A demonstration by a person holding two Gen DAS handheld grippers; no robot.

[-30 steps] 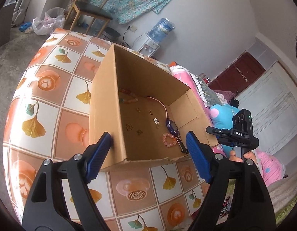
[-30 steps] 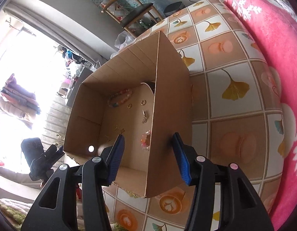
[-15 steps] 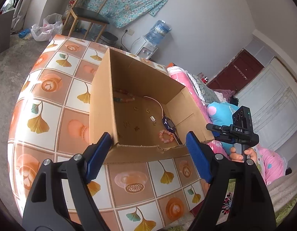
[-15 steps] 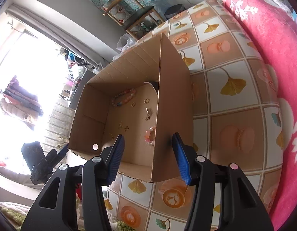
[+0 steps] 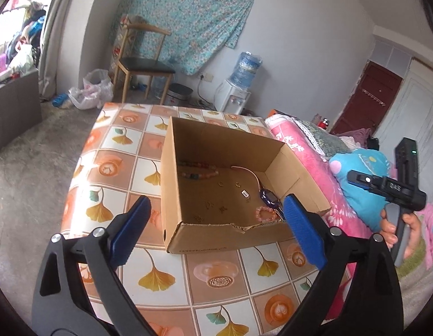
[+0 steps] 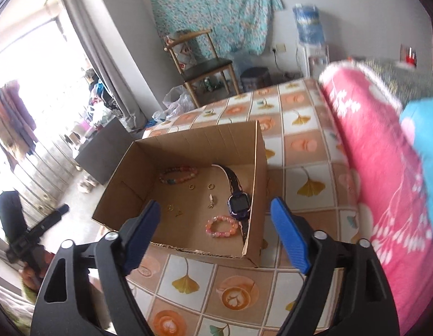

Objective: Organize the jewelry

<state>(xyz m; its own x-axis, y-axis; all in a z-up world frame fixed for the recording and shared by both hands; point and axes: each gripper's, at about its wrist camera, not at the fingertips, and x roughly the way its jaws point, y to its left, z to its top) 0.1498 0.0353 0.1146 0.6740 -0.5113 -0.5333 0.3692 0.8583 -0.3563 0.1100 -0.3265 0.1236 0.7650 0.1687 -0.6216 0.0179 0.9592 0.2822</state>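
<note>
An open cardboard box sits on the tiled tabletop. Inside lie a multicolour bead bracelet, a pink bead bracelet, a purple watch and several small gold pieces. My left gripper hovers off the box's near wall with its jaws opening and nothing pressed between the pads. My right gripper hangs back from the box's right wall, jaws opening too, holding nothing.
The table carries a ginkgo-patterned cloth. Pink bedding and a blue plush lie along its right side. A hand holds the other gripper's handle there. A chair and water dispenser stand behind.
Both grippers have risen and drawn back from the box, and their jaws have spread wider. The box walls that stood between the fingers are now free; the box rests flat.
</note>
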